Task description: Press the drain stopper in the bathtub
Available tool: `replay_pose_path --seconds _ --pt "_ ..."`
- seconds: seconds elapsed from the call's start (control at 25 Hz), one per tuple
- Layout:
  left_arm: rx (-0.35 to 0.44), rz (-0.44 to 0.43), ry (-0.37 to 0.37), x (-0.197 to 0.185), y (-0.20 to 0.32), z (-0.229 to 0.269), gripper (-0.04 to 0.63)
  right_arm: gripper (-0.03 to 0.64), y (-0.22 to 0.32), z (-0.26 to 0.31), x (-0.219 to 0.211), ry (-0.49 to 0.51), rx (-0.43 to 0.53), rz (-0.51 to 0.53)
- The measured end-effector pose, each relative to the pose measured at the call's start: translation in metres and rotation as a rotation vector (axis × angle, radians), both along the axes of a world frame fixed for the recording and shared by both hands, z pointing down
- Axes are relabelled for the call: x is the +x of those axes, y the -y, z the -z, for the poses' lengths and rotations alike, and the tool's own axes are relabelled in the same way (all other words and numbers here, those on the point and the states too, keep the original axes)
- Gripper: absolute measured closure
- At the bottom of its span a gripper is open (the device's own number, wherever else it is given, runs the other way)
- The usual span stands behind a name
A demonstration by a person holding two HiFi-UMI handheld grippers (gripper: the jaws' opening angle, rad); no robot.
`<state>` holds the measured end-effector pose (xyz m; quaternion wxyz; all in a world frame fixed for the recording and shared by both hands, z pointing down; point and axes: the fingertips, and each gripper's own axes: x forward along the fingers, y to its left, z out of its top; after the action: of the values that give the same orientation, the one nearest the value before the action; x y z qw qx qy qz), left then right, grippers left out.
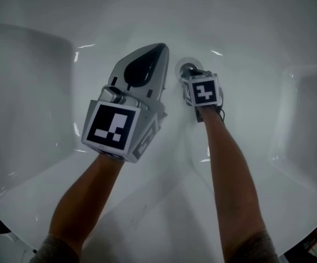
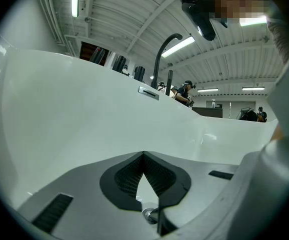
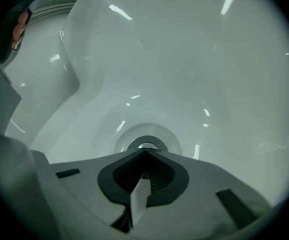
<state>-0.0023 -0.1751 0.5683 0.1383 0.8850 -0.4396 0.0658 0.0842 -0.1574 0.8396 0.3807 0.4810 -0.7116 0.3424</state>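
The round metal drain stopper [image 1: 188,69] sits in a shallow dip on the white bathtub floor [image 1: 246,48]. My right gripper [image 1: 187,74] is shut, its tips right over the stopper's near edge; whether they touch is unclear. In the right gripper view the drain stopper [image 3: 145,145] shows just beyond the closed tips of my right gripper [image 3: 145,152]. My left gripper [image 1: 159,49] is held higher and to the left, shut on nothing, pointing away from the stopper. In the left gripper view my left gripper [image 2: 143,154] points at the tub wall [image 2: 84,109].
The tub's curved walls rise at left [image 1: 21,75] and right [image 1: 306,108]. A black curved faucet [image 2: 162,51] stands on the tub's far rim [image 2: 148,92]. People stand in the hall beyond the rim.
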Motion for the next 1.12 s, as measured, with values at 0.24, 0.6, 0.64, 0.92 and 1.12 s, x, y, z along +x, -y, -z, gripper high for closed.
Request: replay_pose_path --seconds 0.24,0.6,0.64,0.92,1.12 --pt "-0.019 0.004 -0.007 0.000 0.003 -0.003 0.595 0.617 0.002 -0.003 -0.002 0.025 -0.049 0.001" --pt "-0.067 0.007 -0.011 -0.002 0.012 -0.005 0.595 0.616 0.001 -0.005 -0.004 -0.010 -0.091 0.025" --pt "-0.066 0.005 -0.008 -0.003 0.011 -0.006 0.595 0.617 0.001 -0.006 -0.005 -0.019 -0.095 0.027" --pt "-0.059 0.018 -0.035 -0.007 0.009 0.001 0.595 0.617 0.001 0.002 -0.003 -0.051 -0.066 0.033" --pt "-0.055 0.017 -0.043 -0.003 0.012 0.013 0.595 0.617 0.007 0.013 0.002 -0.045 -0.040 0.023"
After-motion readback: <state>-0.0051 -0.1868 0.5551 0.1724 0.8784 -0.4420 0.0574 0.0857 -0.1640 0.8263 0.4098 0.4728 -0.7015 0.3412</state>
